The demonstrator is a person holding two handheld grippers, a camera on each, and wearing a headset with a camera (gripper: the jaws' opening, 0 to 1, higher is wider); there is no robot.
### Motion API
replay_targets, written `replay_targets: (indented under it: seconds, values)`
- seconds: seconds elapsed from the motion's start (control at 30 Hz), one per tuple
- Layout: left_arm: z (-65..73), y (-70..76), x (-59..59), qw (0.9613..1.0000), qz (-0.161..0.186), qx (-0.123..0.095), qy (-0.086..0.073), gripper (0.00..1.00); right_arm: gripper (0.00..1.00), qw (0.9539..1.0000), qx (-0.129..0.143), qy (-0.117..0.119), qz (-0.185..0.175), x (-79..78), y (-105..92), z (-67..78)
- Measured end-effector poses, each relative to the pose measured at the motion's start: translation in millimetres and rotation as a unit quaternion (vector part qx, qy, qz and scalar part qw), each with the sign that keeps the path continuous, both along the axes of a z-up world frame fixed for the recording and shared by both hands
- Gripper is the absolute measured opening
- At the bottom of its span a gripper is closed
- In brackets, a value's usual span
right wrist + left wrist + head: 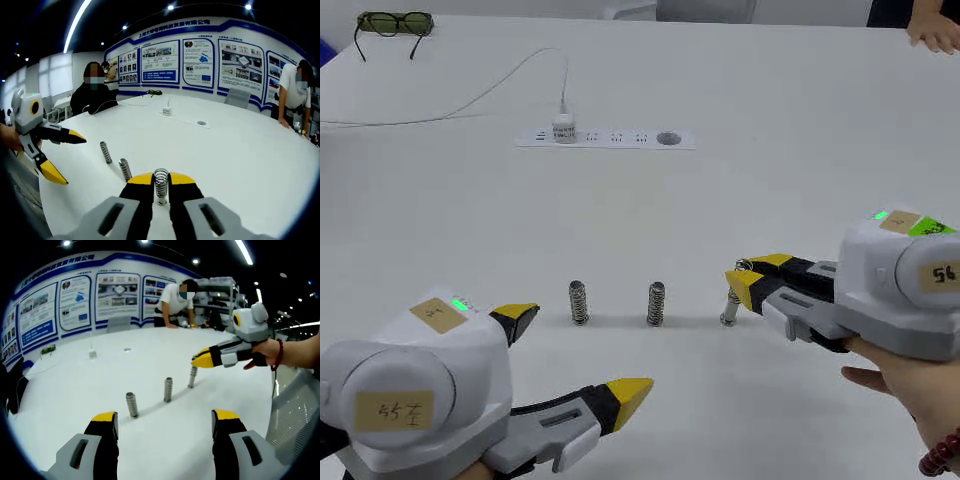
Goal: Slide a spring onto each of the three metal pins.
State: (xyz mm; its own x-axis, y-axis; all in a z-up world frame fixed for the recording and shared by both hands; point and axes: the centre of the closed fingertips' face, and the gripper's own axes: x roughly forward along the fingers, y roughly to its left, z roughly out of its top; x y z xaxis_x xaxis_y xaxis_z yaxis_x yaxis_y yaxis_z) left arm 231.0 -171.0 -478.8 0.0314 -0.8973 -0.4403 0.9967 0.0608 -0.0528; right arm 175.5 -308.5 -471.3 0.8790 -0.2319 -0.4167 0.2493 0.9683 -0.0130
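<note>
Three grey metal coil springs stand in one row on the white table (640,220), near my edge of it. The left spring (579,302) and the middle spring (656,303) are upright, each tightly wound with a paler tip on top, and they stand apart from each other. I can't see any bare pin under their coils.

The third spring (160,184) looks wider and looser, its rings clearly separate. It sits between the jaws of the right gripper (748,274), which are drawn in until only the coil keeps the yellow tips apart. Below those tips, in the head view, a thin metal pin (730,308) runs down to the table with a slight lean. I can't tell how far the coil has gone down over it.

The left gripper (573,355) holds nothing; its jaws are spread wide, and it hovers just on my side of the left spring, touching no spring.

Farther across the table I count one white power strip (605,138) with one plug (563,128) in it and a thin cable (470,100) trailing away to the left. One pair of dark glasses (393,22) lies at the far left corner. A person's hand (935,28) rests at the far right edge.
</note>
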Motion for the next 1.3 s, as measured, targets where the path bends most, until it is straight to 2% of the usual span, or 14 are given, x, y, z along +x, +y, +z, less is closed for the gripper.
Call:
replay_targets:
  seconds: [0.5, 0.83, 1.03, 1.3]
  values:
    - [-1.4, 0.0, -1.1, 1.0000, -0.002, 0.002, 0.002, 0.78, 0.12, 0.9993, 0.032, 0.013, -0.017, 0.3, -2.7, -22.9]
    - [-1.9, 0.2, -0.5, 1.0000, -0.001, 0.003, 0.002, 0.77, 0.12, 0.9989, 0.037, 0.021, -0.021, 0.9, -0.2, -32.7]
    - [-2.6, 0.8, 0.1, 1.0000, 0.001, 0.005, 0.002, 0.77, 0.13, 0.9984, 0.045, 0.022, -0.026, 0.7, 0.5, -34.8]
    - [-2.3, 1.8, 1.4, 1.0000, 0.004, 0.008, 0.000, 0.77, 0.23, 0.9982, 0.050, 0.025, -0.021, -1.8, 4.6, -25.8]
